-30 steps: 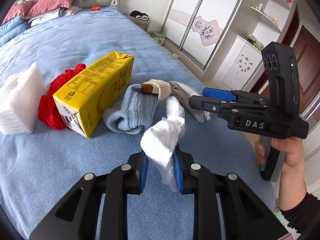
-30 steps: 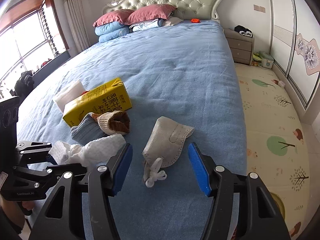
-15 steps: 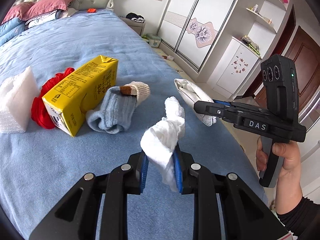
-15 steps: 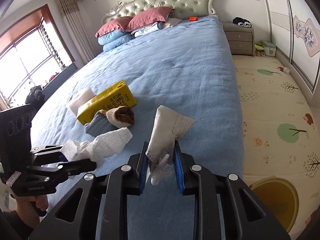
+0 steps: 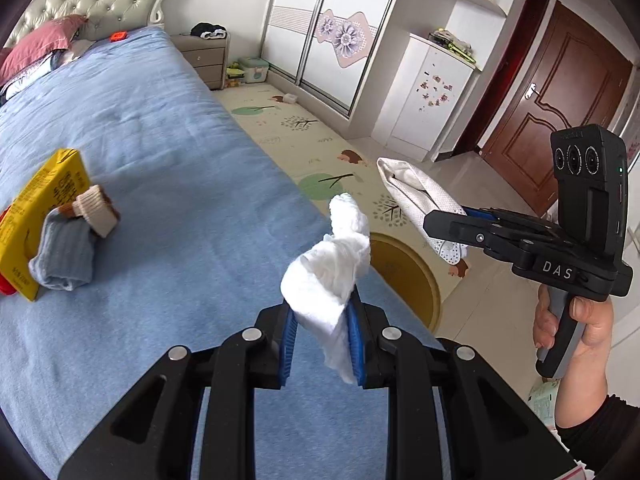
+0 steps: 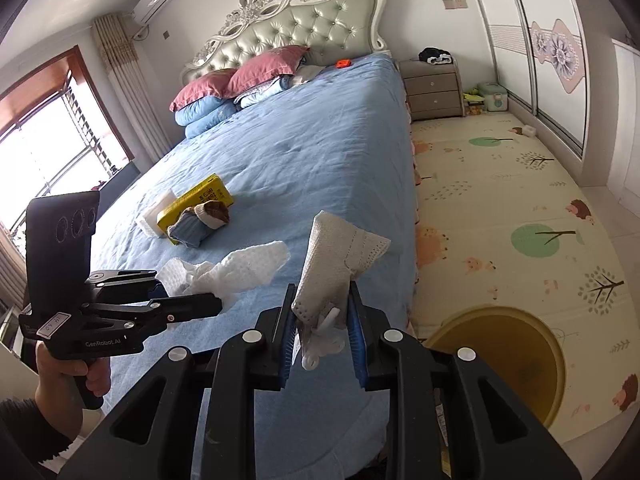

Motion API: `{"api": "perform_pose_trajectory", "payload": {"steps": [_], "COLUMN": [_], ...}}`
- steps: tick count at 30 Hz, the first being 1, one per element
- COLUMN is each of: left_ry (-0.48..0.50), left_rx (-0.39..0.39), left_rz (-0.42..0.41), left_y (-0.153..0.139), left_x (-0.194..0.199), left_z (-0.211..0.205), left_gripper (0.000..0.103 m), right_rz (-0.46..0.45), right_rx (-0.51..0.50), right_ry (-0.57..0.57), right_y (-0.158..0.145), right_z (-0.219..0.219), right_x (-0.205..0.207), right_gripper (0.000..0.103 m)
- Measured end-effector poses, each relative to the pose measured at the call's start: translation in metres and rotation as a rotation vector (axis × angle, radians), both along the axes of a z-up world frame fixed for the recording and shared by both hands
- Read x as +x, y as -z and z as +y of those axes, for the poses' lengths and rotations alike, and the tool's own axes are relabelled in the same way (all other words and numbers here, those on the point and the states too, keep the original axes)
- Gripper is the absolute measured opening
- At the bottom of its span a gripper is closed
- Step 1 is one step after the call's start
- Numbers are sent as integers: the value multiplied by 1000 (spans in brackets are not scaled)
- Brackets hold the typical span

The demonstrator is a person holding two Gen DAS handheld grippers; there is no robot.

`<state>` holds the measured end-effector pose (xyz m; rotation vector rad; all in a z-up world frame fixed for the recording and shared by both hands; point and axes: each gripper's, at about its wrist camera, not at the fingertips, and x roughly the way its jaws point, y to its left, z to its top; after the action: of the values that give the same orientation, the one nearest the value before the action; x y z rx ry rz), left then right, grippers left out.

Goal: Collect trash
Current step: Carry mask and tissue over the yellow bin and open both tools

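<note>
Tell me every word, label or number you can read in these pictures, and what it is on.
"DAS": on the right hand-held gripper.
"GenRobot.AI": on the left hand-held gripper.
White sticker on the same left hand-held gripper: handwriting, too blurred to read.
Yellow carton: printed characters, too small to read.

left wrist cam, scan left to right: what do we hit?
Yellow carton → blue sock → crumpled tissue clamped in the left gripper → yellow bin on the floor → face mask → right gripper → brown door.
</note>
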<state>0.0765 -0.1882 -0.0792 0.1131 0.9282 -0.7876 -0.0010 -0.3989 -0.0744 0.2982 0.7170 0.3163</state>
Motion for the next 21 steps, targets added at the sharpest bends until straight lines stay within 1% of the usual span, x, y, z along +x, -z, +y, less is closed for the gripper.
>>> {"api": "perform_pose_trajectory", "payload": {"steps": [14,19,21], "left_ry": [162,220,236], "left_rx": [52,90,118], "left_rz": [70,100,112], "left_y": [24,39,46], "left_x": [-16,-20,-19], "left_z": [-106,-144,-158], "left_gripper": [24,24,24], "right_rz": [42,62,71], "right_rx": [6,6,11], "right_ry": [179,230,247], "right_y": [29,43,48], "right_z": [-89,-115,-124], "right_x": [-56,-73,-77], "right_gripper": [24,24,24]}}
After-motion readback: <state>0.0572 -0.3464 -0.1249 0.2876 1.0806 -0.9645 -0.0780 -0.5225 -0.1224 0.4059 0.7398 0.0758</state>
